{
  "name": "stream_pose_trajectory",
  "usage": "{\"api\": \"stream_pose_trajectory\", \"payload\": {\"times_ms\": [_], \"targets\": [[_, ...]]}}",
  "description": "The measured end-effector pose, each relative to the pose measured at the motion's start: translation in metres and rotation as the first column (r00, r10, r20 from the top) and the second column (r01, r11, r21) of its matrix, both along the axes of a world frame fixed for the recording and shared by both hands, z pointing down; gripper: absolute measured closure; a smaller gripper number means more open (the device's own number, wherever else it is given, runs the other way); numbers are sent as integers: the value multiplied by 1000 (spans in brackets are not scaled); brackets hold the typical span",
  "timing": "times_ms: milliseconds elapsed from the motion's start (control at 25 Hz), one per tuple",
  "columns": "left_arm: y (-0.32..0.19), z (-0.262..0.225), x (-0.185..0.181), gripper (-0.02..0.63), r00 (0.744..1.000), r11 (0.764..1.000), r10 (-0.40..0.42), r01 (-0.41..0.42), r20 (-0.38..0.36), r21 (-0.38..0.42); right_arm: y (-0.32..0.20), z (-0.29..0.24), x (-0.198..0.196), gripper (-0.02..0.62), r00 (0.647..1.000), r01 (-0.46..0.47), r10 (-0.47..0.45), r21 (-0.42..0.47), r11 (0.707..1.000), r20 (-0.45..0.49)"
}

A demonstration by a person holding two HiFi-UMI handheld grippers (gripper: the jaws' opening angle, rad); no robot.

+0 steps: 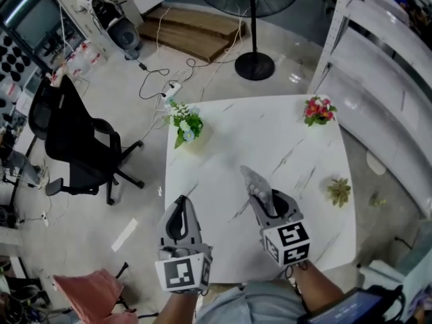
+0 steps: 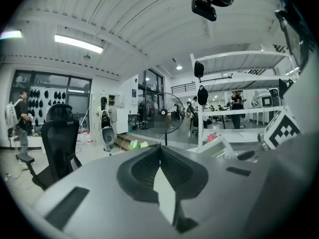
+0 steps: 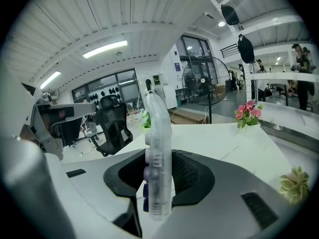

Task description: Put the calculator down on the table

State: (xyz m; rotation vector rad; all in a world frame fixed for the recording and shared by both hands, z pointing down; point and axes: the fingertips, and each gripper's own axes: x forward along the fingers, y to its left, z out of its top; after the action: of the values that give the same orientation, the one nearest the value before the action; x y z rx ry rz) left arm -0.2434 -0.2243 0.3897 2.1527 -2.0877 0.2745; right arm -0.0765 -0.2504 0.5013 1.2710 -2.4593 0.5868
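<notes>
R gripper (image 1: 260, 198) clamped on calculator (image 1: 252, 178), over table (image 1: 270, 130); L gripper (image 1: 181, 202) jaws together, empty.

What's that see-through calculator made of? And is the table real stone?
The calculator looks like clear plastic: you can see through its case to purplish buttons. The table looks like smooth white marble with thin grey veins, but it could be a printed marble-look top; I can't tell which.
</notes>
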Motion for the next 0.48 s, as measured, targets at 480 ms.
{"api": "stream_pose_trajectory", "payload": {"times_ms": [480], "targets": [[-10, 31, -6, 598, 999, 997, 28, -29, -23, -65, 3, 42, -2, 448, 999, -29, 25, -90, 996, -36]]}}
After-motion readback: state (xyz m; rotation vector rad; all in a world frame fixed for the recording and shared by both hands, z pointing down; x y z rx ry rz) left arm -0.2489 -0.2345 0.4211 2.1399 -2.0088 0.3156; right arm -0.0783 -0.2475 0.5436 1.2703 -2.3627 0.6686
